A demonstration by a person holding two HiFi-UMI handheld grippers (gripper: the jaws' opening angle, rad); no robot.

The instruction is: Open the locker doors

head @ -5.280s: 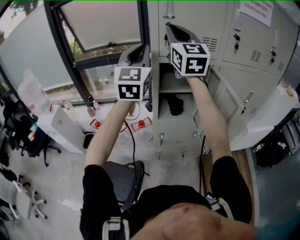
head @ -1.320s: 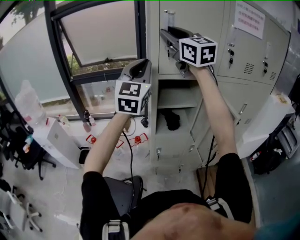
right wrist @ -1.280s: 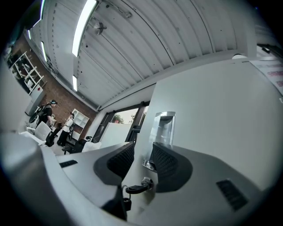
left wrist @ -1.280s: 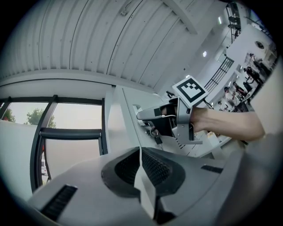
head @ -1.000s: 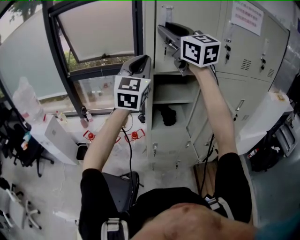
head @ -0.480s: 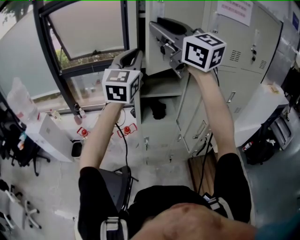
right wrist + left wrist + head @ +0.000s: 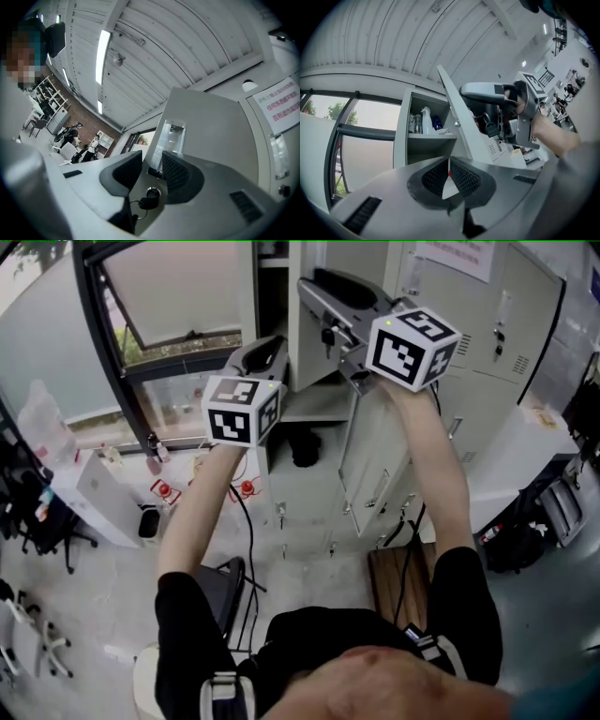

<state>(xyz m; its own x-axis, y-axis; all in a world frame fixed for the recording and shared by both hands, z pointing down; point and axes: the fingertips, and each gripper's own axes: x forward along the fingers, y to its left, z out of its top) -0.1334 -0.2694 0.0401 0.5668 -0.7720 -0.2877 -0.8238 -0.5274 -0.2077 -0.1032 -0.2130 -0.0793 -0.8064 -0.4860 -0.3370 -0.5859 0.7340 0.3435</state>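
Room: grey lockers (image 7: 487, 324) beside a window (image 7: 178, 296).
Door: upper locker door (image 7: 211, 131), standing partway open.
Right gripper (image 7: 153, 166): clamped on the door's edge, just above its key (image 7: 149, 199).
Left gripper (image 7: 449, 173): jaws pinched together, empty.
Handling: probably stiff and light (thin sheet metal, likely); hold the free edge.

Two open doors crowd the locker front

The upper locker door (image 7: 307, 357), clamped in the right hand-held gripper (image 7: 319, 306), juts out between both arms, and the lower door (image 7: 370, 465) stands open below it. Bottles (image 7: 423, 121) fill the upper shelf, with free room below them. The window frame (image 7: 106, 334) bounds the left.
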